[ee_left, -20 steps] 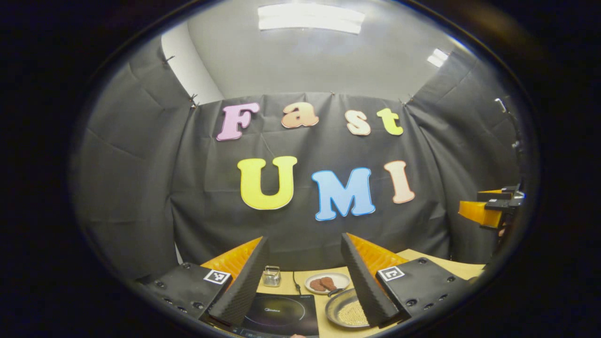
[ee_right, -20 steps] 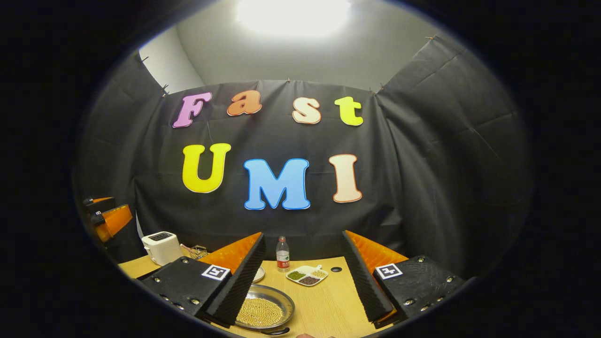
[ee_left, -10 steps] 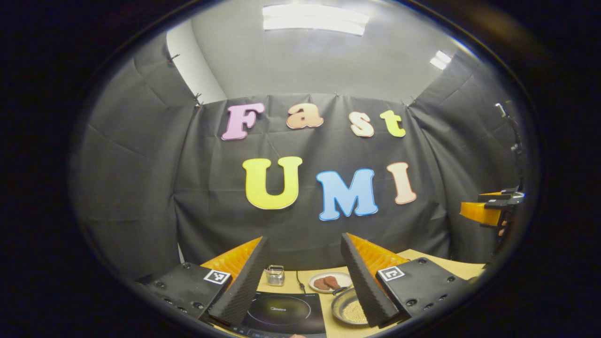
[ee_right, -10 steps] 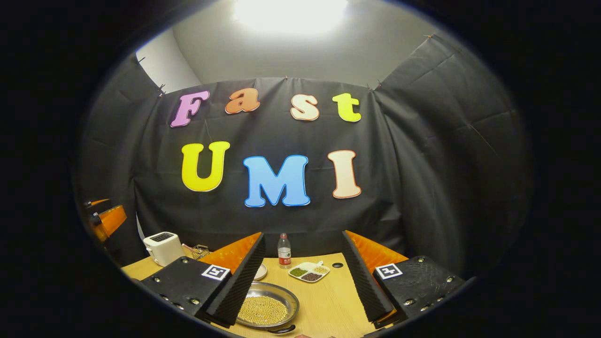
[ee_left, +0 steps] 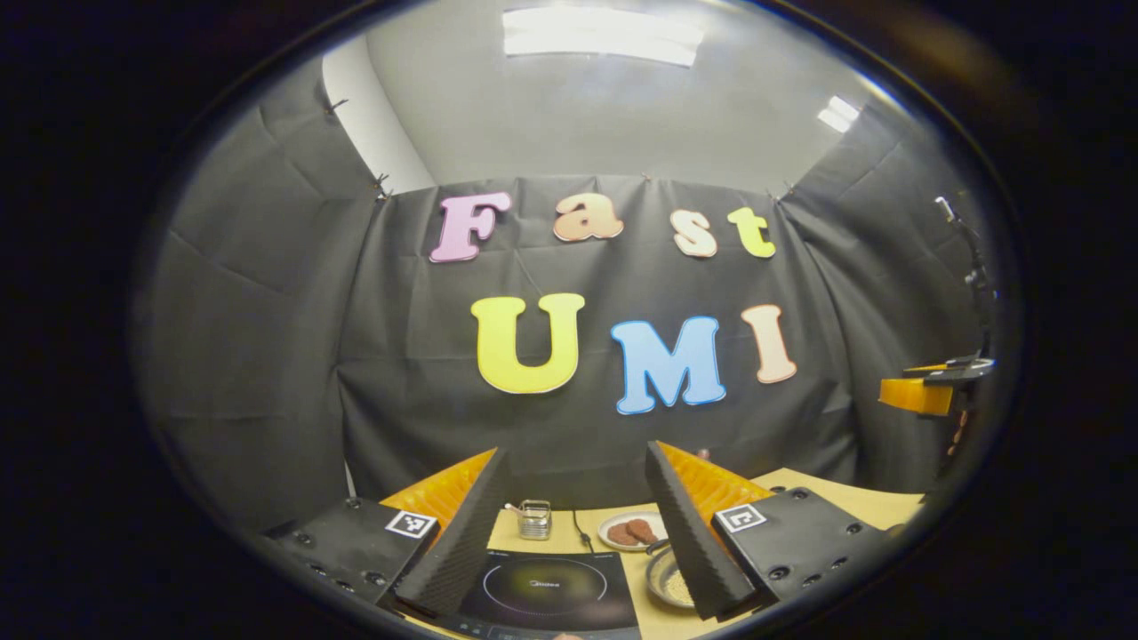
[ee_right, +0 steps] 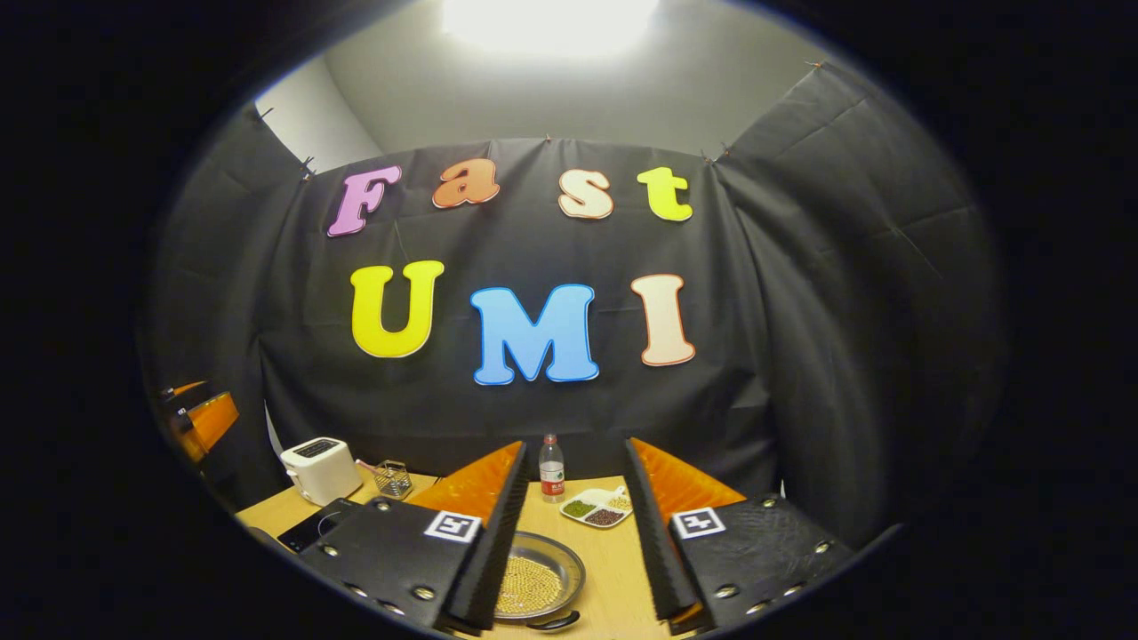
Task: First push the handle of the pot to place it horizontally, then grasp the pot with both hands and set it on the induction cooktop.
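Two grippers hang above a wooden table [ee_right: 622, 569], both with fingers spread and nothing between them. In the left gripper view, the left gripper [ee_left: 573, 533] sits over the black induction cooktop [ee_left: 551, 587] at the near edge; beyond it stand a small wire basket [ee_left: 534, 519] and a plate of brown patties [ee_left: 629, 531], with the pot [ee_left: 669, 582] of pale grains just right of the cooktop. In the right gripper view, a white toaster [ee_right: 318, 469] stands far left, then the right gripper [ee_right: 573, 524] above the pot [ee_right: 538, 585], whose dark handle [ee_right: 556, 621] points toward the near edge. A bottle [ee_right: 551, 468] and a divided dish of beans [ee_right: 597, 508] lie farther back.
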The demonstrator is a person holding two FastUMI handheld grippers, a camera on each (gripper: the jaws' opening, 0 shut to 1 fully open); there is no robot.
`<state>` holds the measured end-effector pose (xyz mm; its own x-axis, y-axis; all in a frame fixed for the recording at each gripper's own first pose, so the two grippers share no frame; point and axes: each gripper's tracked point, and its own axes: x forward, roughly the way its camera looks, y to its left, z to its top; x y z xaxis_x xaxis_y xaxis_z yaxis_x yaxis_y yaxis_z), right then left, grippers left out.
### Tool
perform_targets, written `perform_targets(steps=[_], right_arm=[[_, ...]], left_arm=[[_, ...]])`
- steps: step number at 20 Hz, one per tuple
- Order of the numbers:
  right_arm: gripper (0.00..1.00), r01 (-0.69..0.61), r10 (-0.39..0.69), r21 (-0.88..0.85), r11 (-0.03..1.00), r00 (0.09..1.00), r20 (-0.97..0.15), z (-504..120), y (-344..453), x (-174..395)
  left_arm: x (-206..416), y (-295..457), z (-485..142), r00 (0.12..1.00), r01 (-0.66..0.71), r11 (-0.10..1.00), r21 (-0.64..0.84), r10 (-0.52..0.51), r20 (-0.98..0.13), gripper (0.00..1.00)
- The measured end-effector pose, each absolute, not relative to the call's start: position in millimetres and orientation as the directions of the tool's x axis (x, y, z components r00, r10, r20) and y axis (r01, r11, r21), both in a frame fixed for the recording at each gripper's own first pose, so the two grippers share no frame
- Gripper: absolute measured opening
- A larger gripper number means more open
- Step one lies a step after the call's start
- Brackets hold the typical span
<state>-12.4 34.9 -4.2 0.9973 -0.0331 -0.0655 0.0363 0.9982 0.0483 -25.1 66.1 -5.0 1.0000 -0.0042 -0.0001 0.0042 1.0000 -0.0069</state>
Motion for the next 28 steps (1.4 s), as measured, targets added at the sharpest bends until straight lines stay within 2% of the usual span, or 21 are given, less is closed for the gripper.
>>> perform_targets(steps=[1,3,4,5,6,7,8,9,10,19,28], right_arm=[[0.48,0.021,-0.017,0.057,0.998,0.997,-0.072,-4.8,41.2,-10.8],[0.49,-0.006,0.011,0.062,0.998,0.996,-0.086,-8.5,53.3,-11.6],[0.49,0.023,-0.019,0.047,0.999,0.996,-0.084,-11.8,48.3,-11.2],[0.16,0.029,-0.025,0.048,0.998,0.997,-0.072,-2.8,48.5,-12.4],[0.12,0.008,-0.004,0.055,0.998,0.997,-0.074,-6.0,57.5,-13.0],[0.17,-0.014,0.019,0.058,0.998,0.996,-0.084,-11.2,65.5,-12.8],[0.18,-0.017,0.022,0.051,0.999,0.995,-0.092,-19.9,71.2,-11.9],[0.00,-0.017,0.022,0.057,0.998,0.996,-0.088,-12.4,70.0,-21.0],[0.04,-0.050,0.056,0.061,0.997,0.993,-0.106,-19.1,82.1,-18.3],[0.03,-0.266,0.259,0.016,0.964,0.921,-0.290,-95.9,146.6,-27.8],[0.04,-0.488,0.449,0.060,0.871,0.739,-0.502,-188.6,166.7,-42.3]], left_arm=[[-24.7,68.6,-5.0,1.000,0.006,1.000,-0.009,-0.006,0.000,1.00],[-23.2,73.6,-5.0,1.000,0.007,1.000,-0.015,-0.007,0.002,1.00],[-24.5,78.0,-6.3,1.000,0.006,1.000,-0.016,-0.005,0.002,1.00],[-25.1,81.8,-6.4,1.000,0.003,1.000,-0.015,-0.003,0.002,1.00],[-25.6,84.1,-7.0,1.000,0.003,1.000,-0.013,-0.003,0.003,1.00],[-25.3,88.2,-7.0,1.000,0.001,1.000,-0.012,-0.001,0.003,1.00],[-26.7,90.3,-8.8,1.000,0.004,1.000,-0.013,-0.004,0.002,1.00],[-26.0,94.7,-10.2,1.000,0.001,1.000,-0.013,-0.001,0.000,1.00],[-25.2,100.0,-10.9,1.000,-0.006,1.000,-0.013,0.006,-0.001,1.00],[-29.6,128.0,-27.7,0.999,-0.034,0.999,-0.023,0.033,-0.029,1.00],[-10.5,123.8,-47.3,0.991,-0.109,0.993,-0.033,0.106,-0.077,0.98]])
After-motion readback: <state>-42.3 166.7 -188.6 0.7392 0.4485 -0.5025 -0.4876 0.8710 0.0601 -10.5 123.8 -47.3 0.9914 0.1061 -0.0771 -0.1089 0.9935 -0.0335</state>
